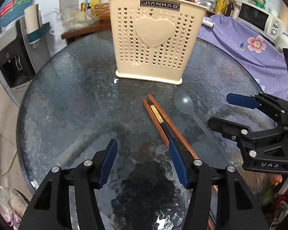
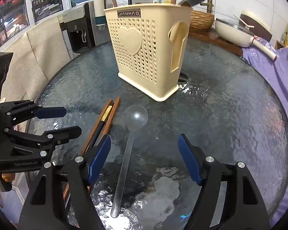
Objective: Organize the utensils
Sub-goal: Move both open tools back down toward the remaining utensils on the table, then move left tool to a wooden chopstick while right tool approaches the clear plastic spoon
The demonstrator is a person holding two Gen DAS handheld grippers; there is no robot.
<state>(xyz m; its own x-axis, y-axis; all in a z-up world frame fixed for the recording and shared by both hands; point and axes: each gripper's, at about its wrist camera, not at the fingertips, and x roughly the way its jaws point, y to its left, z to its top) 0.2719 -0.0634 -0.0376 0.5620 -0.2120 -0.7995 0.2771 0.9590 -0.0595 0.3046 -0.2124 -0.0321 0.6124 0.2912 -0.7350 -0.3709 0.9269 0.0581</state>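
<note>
Left gripper (image 1: 143,161): my jaws are spread wide and hold nothing; they hang over the glass table (image 1: 67,95).
Left right-hand pad (image 1: 178,164): it overlaps the chopsticks (image 1: 159,115) in my left wrist view; I cannot tell whether it touches them.
Right gripper (image 2: 144,157): my jaws are spread wide and empty, with the clear spoon (image 2: 133,122) lying between them on the glass.
Chopsticks: brown sticks with one black, gold-banded stick between them, flat on the table just beside the spoon, in front of the holder.
Utensil holder (image 1: 153,44): cream plastic, heart-perforated, upright near the table's far side; brown sticks rise out of its top.
Hidden: the chopsticks' near ends pass under my left gripper; what is inside the holder is screened by its wall.
Hard to make out: the spoon is transparent, so its handle nearly vanishes against the glass in the left wrist view.
</note>
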